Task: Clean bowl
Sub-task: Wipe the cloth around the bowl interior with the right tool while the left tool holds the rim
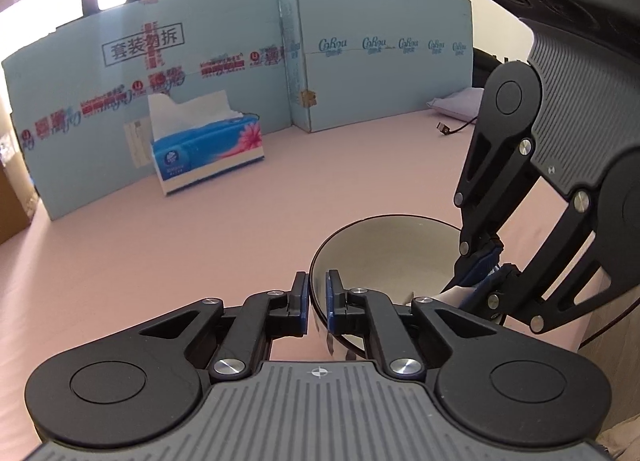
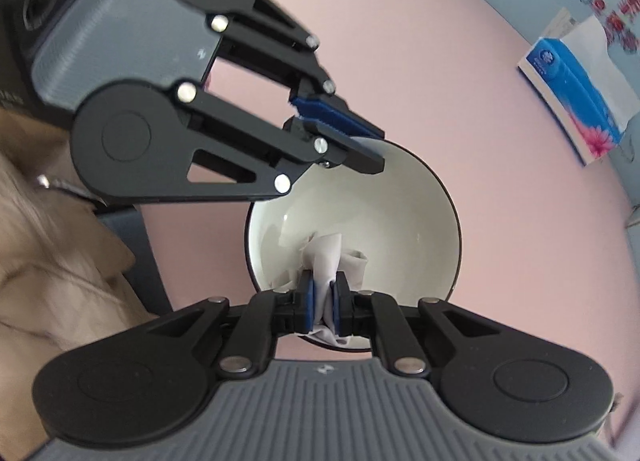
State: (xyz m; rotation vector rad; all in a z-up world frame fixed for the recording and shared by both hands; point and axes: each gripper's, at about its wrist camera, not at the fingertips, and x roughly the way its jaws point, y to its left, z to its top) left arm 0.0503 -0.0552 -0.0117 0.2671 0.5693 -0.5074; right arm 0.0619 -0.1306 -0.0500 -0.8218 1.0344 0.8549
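Observation:
A bowl (image 1: 384, 249), white inside with a dark rim, sits on the pink table; it also shows in the right wrist view (image 2: 400, 205). My left gripper (image 1: 318, 303) is shut on the bowl's near rim, one finger inside and one outside; it also shows in the right wrist view (image 2: 372, 149). My right gripper (image 2: 324, 301) is shut on a crumpled white tissue (image 2: 328, 253) pressed against the bowl's inner wall. In the left wrist view the right gripper (image 1: 486, 273) reaches into the bowl from the right, with a bit of tissue (image 1: 452, 295) showing.
A blue tissue box (image 1: 208, 149) with a tissue sticking up stands toward the back, also in the right wrist view (image 2: 576, 93). A light blue cardboard wall (image 1: 360, 53) lines the table's far edge. A cable end (image 1: 444, 127) lies far right. Beige fabric (image 2: 52, 281) lies beside the table.

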